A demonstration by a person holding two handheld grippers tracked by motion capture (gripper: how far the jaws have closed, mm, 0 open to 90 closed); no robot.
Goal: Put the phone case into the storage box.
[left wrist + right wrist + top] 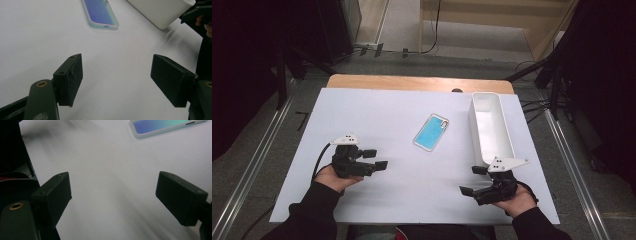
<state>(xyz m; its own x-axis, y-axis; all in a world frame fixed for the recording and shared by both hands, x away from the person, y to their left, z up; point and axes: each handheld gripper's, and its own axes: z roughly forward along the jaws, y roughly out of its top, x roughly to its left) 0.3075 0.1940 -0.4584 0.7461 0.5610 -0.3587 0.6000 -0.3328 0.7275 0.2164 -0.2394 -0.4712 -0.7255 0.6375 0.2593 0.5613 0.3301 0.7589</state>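
A phone (431,132) lies flat on the white table (377,110), near the middle. It is a slim rectangle with rounded corners, its face a blue-to-teal sheen inside a pale, translucent case rim. In the high view it sits tilted, its long axis running from about 1 o'clock to 7 o'clock, with a small light fitting at the far corner. A slot shows in the case's near short edge in the left gripper view (100,13); the right gripper view catches one end of it (165,126).

The left gripper (379,160) rests low at about 8 o'clock from the phone, well apart from it, jaws spread with bare table between them. The right gripper (474,180) sits at about 5 o'clock from the phone, also spread wide with nothing between its jaws.

A long white bin (504,127) stands at 3 o'clock of the phone, near it but not touching.
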